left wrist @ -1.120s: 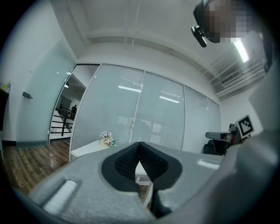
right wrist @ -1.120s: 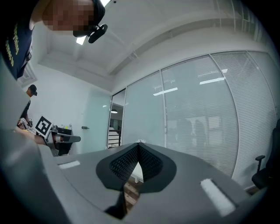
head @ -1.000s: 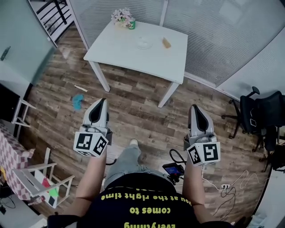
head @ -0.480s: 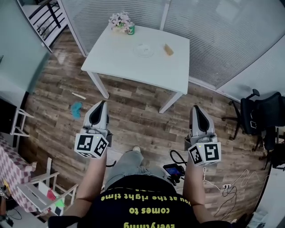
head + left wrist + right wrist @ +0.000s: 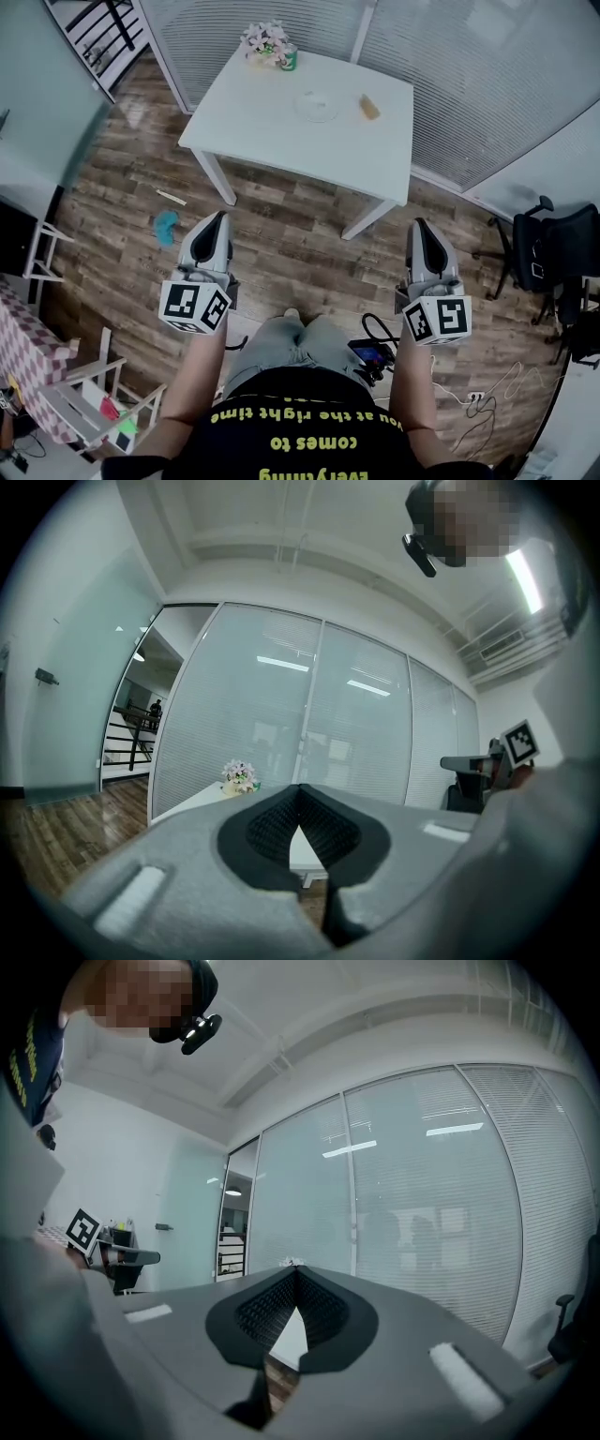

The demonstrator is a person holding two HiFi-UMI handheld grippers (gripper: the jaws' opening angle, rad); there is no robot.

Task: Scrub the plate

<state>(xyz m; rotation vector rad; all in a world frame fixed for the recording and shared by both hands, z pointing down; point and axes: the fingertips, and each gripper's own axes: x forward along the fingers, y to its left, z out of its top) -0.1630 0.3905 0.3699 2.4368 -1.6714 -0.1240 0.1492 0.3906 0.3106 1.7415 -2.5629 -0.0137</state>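
A clear glass plate (image 5: 317, 105) lies on the white table (image 5: 272, 131) far ahead in the head view. To its right on the same table rests a tan sponge (image 5: 371, 108). Well short of the table, over the wooden floor, I hold both grippers side by side. My left gripper (image 5: 217, 219) is shut with nothing in it, its tips (image 5: 299, 788) meeting in front of the table. The right gripper (image 5: 419, 226) is likewise shut and empty, jaw tips (image 5: 296, 1270) pressed together.
A small pot of flowers (image 5: 267, 40) and a green can (image 5: 289, 59) stand at the table's far left corner. A blue rag (image 5: 166, 226) lies on the floor. Frosted glass walls (image 5: 450, 75) stand behind the table; black office chairs (image 5: 553, 262) at right, cables (image 5: 483, 398) near my feet.
The table has shifted slightly in the head view as I walk toward it. Both grippers stay shut and level in front of me.
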